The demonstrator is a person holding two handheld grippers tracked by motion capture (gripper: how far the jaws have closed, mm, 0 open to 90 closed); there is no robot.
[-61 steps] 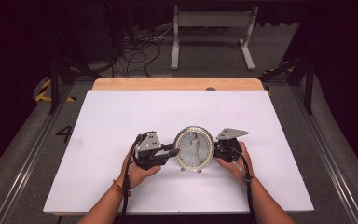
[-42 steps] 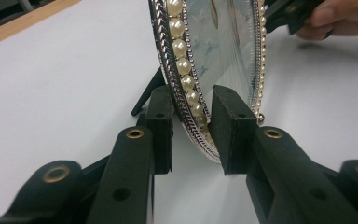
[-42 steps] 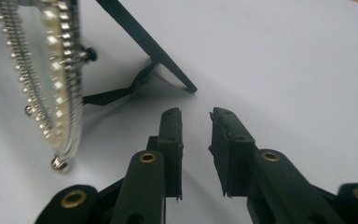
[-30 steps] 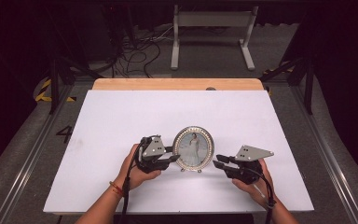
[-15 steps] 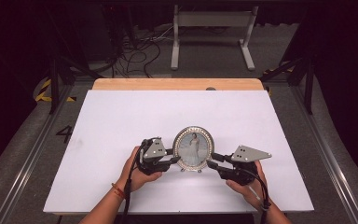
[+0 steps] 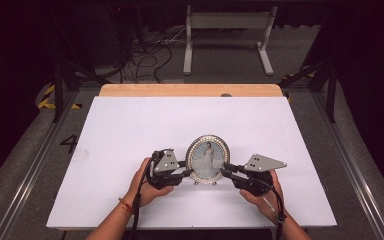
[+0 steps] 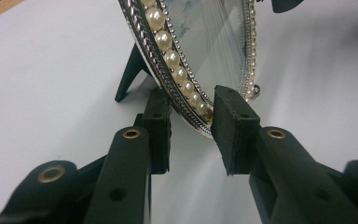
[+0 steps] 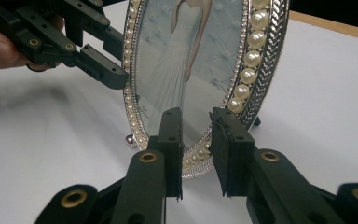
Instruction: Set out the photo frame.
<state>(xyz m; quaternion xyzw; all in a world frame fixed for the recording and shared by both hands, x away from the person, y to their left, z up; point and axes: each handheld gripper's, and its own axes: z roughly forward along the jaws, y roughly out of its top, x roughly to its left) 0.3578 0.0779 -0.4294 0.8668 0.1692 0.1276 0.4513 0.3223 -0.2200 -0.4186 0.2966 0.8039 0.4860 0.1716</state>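
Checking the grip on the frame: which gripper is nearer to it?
Left, narrowly. The left gripper straddles the frame rim at its lower left edge; the right gripper sits at the lower right edge, jaws just short of closing round it.

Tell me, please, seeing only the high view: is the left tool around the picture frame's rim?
Observer: Yes; the left tool has one jaw behind the picture frame at its pearl rim, one in front.
Operator: Is it propped?
Observer: A dark stand leg rests on the table behind it.
Operator: And the right tool?
Observer: The right tool shows a narrow gap, the rim's lower edge visible through it.
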